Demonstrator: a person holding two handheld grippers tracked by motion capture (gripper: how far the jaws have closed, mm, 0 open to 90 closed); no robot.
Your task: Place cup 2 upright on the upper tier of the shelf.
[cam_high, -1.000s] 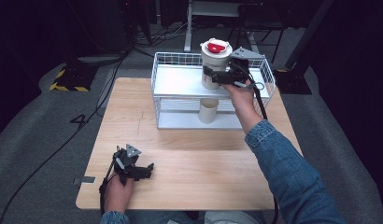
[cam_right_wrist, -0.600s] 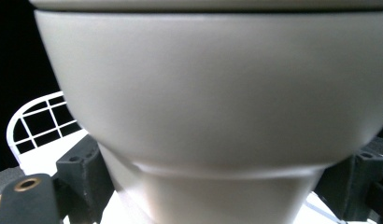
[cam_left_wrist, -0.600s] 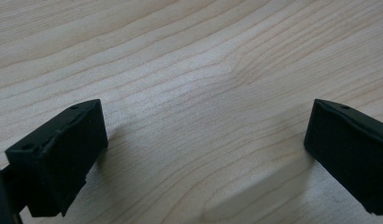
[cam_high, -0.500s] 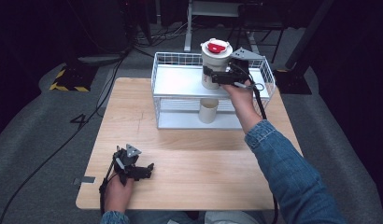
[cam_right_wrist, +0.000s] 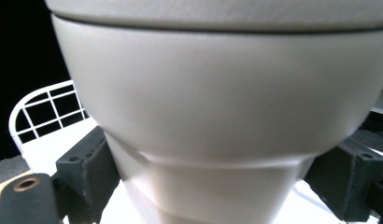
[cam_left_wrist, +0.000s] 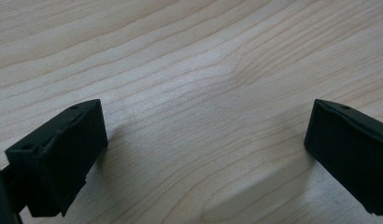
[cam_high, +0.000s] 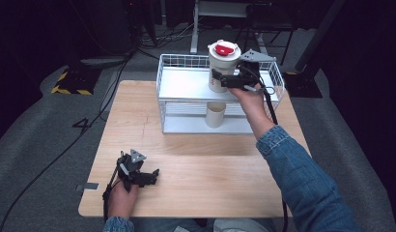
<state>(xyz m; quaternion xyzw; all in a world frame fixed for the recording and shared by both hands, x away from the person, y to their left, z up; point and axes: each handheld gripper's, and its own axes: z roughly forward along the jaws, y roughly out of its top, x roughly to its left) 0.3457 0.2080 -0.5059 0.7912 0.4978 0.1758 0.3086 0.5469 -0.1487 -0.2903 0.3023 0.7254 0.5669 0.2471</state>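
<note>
The cream cup (cam_high: 222,67) with a red-marked lid stands upright on the top shelf of the white wire rack (cam_high: 186,84). The right hand-held gripper (cam_high: 224,80) clasps its lower body, a jaw pressed against each side. The left hand-held gripper (cam_high: 150,175) rests on the wooden surface (cam_high: 196,159), jaws wide apart, holding nothing.

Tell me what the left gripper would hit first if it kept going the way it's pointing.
Probably the wooden tabletop: the left gripper angles down at bare wood, its open jaws holding nothing.
</note>
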